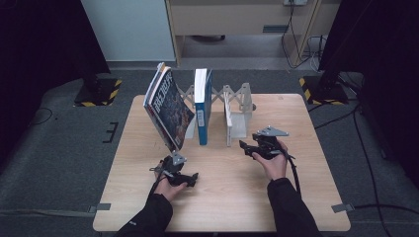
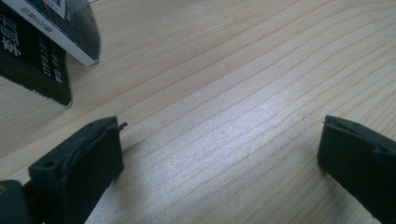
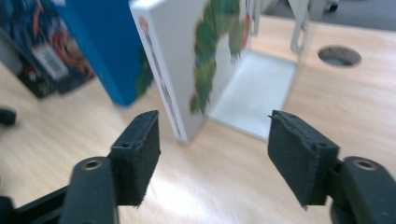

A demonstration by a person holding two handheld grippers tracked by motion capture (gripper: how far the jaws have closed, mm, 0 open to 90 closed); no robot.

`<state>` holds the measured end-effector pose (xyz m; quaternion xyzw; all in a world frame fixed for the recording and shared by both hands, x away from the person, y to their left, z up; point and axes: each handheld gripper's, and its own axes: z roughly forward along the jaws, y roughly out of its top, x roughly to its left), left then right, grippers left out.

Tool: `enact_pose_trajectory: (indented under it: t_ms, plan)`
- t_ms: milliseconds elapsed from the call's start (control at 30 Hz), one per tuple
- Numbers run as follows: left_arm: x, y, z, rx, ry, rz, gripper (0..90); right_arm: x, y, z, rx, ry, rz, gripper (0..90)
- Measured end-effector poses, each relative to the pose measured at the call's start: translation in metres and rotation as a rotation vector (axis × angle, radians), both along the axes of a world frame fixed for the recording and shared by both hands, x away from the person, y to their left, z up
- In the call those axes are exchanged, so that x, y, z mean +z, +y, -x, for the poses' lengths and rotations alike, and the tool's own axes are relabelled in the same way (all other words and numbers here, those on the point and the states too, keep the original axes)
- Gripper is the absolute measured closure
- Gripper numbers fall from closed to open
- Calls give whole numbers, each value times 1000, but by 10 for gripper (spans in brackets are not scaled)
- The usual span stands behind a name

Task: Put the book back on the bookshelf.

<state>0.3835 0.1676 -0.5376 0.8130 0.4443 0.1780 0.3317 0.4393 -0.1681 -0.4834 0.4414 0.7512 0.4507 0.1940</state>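
Resting low on the table [image 1: 222, 197], the left gripper [image 1: 193, 178] stands released with nothing between its jaws. Farther on, the right gripper [image 3: 212, 154] is spread, empty, just short of the white book [image 3: 187, 65] standing in the rack [image 1: 237, 106]. Beyond, the leaning magazines [image 1: 168, 106] look likeliest to topple if nudged.

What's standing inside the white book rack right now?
In the white book rack stand a blue book and a thin white book. The leaning dark-covered books cover the rack's left end, so what sits behind them cannot be seen.
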Motion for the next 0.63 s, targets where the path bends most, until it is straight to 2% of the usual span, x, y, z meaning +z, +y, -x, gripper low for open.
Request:
enact_pose_trajectory:
  t_ms: [100,233,300,467,600,633]
  plan:
    - [0,0,0,0,0,0,0,0,-12,9,25,29,30,283]
    - [0,0,0,-1,1,3,0,-4,-34,24,34,62,32,250]
    - [0,0,0,-1,1,2,0,-8,-45,30,25,86,29,240]
    - [0,0,0,0,0,2,0,-16,-71,43,9,125,76,225]
    - [0,0,0,-1,1,2,0,-23,-90,53,-20,165,83,222]
    - [0,0,0,-1,1,3,0,-24,-93,56,-23,164,99,222]
